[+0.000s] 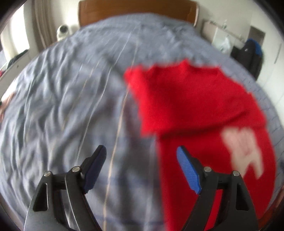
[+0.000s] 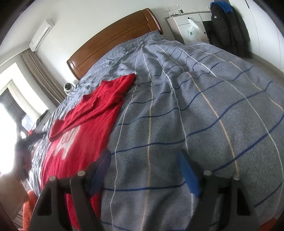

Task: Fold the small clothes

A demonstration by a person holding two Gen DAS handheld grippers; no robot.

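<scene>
The left gripper (image 1: pixel 142 168) hangs with its jaws spread wide and nothing between them, above the grey-blue striped bedspread (image 1: pixel 71 106); its blue-padded finger (image 1: pixel 188 170) overlaps the near edge of a red sweater (image 1: pixel 195 99) in the blurred view. The sweater lies flat on the bed from 12 to 4 o'clock of that gripper, one sleeve folded across its chest, a pale motif (image 1: pixel 243 151) showing at 3 o'clock. Open bedspread runs from 8 to 12 o'clock, up to the wooden headboard (image 1: pixel 138 10).

The right gripper (image 2: pixel 144 168) also stands spread and empty over bare bedspread (image 2: pixel 195 106), its left finger (image 2: pixel 102 170) just beside the sweater's (image 2: pixel 85 124) straight side edge. The garment stretches from 8 to 11 o'clock of it, the far sleeve (image 2: pixel 122 85) reaching toward the headboard (image 2: pixel 113 39). From 12 to 4 o'clock the cover lies unoccupied to the bed's edge, where a dark jacket (image 2: pixel 229 30) hangs beside a white cabinet (image 2: pixel 184 23).
</scene>
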